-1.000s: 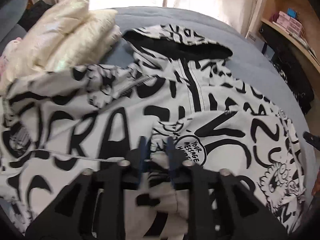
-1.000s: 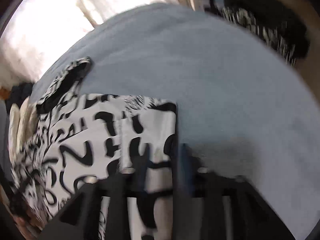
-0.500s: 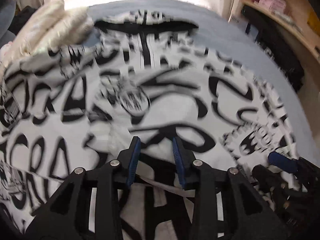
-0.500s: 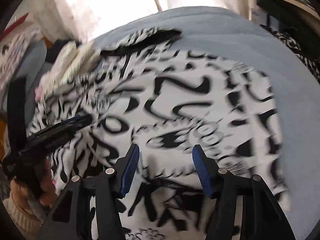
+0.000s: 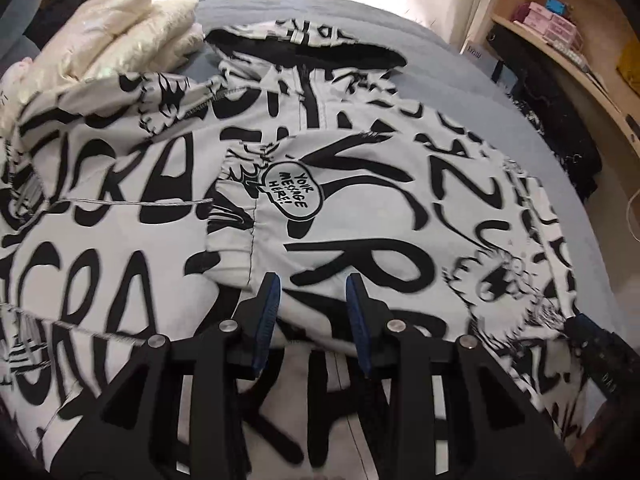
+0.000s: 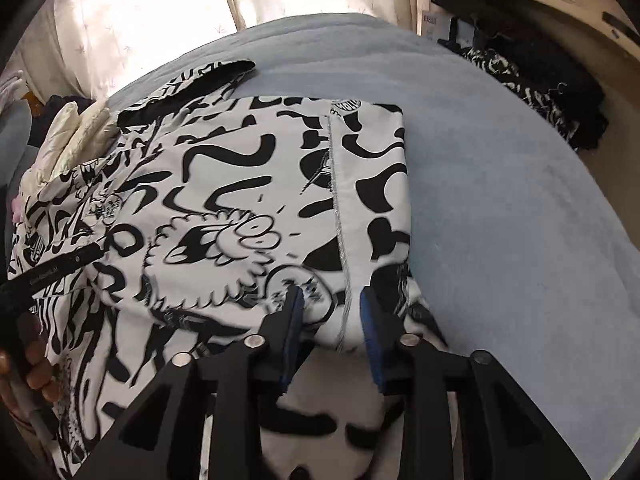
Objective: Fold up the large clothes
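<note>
The black-and-white printed hoodie (image 5: 360, 208) lies spread on the blue bed (image 6: 520, 208). Both tongs tilt steeply down over its near hem. The left tongs (image 5: 313, 312) pinch a fabric fold; the right tongs (image 6: 332, 320), just closing, pinch a seamed fold.

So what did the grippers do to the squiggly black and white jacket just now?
The right gripper swung from the jacket's edge over the black-and-white printed jacket, its jaws just closing around a bunched fold. The left gripper slid along and has fabric between its jaws. The cream pillows and blue-grey bedcover stayed put.
</note>
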The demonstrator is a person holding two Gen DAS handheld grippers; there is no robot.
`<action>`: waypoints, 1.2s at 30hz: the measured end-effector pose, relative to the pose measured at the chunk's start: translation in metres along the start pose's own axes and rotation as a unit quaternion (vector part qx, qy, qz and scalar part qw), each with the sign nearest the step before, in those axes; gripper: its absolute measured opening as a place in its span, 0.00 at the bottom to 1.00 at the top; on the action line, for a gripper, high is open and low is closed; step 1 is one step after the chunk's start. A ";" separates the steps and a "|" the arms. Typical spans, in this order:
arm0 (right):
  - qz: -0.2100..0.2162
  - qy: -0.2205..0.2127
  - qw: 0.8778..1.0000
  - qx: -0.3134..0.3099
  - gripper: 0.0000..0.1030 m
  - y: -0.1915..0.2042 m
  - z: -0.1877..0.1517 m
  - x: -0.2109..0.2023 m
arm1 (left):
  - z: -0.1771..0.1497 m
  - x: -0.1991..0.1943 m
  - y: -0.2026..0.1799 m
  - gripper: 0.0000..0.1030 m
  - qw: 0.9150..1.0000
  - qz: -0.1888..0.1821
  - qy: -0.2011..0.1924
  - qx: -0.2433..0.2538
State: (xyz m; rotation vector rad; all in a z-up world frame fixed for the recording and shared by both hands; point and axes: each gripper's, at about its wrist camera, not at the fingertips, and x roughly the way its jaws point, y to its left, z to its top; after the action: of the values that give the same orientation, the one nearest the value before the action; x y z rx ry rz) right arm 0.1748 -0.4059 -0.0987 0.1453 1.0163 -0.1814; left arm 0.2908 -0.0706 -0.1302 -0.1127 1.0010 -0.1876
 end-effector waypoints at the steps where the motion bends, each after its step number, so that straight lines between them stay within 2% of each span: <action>1: 0.004 -0.001 1.000 0.002 0.41 0.001 -0.003 -0.005 | -0.002 -0.010 -0.001 0.30 1.000 -0.001 -0.005 0.006; 3: 0.015 -0.001 1.000 0.007 0.46 0.009 -0.017 -0.015 | -0.008 -0.031 -0.005 0.31 1.000 0.001 -0.018 0.017; 10: 0.058 0.004 0.998 -0.014 0.46 0.046 -0.051 -0.067 | -0.041 -0.104 -0.003 0.33 0.998 0.014 -0.037 0.041; 14: 0.078 -0.004 0.997 -0.026 0.58 0.078 -0.064 -0.101 | -0.060 -0.138 0.007 0.33 0.997 0.024 -0.048 0.048; 16: 0.086 -0.011 0.996 -0.036 0.59 0.094 -0.068 -0.116 | -0.069 -0.155 0.014 0.33 0.997 0.025 -0.055 0.048; 22: 0.108 -0.024 0.991 -0.071 0.59 0.144 -0.078 -0.151 | -0.090 -0.202 0.049 0.36 0.996 0.034 -0.074 0.031; 24: 0.115 -0.029 0.989 -0.084 0.59 0.162 -0.082 -0.162 | -0.096 -0.217 0.064 0.46 0.996 0.035 -0.081 0.021; 26: 0.116 -0.036 0.987 -0.102 0.59 0.182 -0.089 -0.177 | -0.101 -0.230 0.079 0.48 0.995 0.035 -0.091 0.011; 33: 0.127 -0.049 0.981 -0.139 0.59 0.242 -0.105 -0.201 | -0.111 -0.249 0.127 0.50 0.995 0.028 -0.095 -0.021; 36: 0.132 -0.055 0.977 -0.155 0.60 0.268 -0.109 -0.206 | -0.115 -0.254 0.148 0.56 0.994 0.027 -0.098 -0.033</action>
State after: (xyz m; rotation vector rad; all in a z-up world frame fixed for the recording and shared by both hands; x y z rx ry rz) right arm 0.0374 -0.1047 0.0303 -0.0143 0.8926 0.2104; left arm 0.0759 0.1259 -0.0087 -0.1606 0.8142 -0.0928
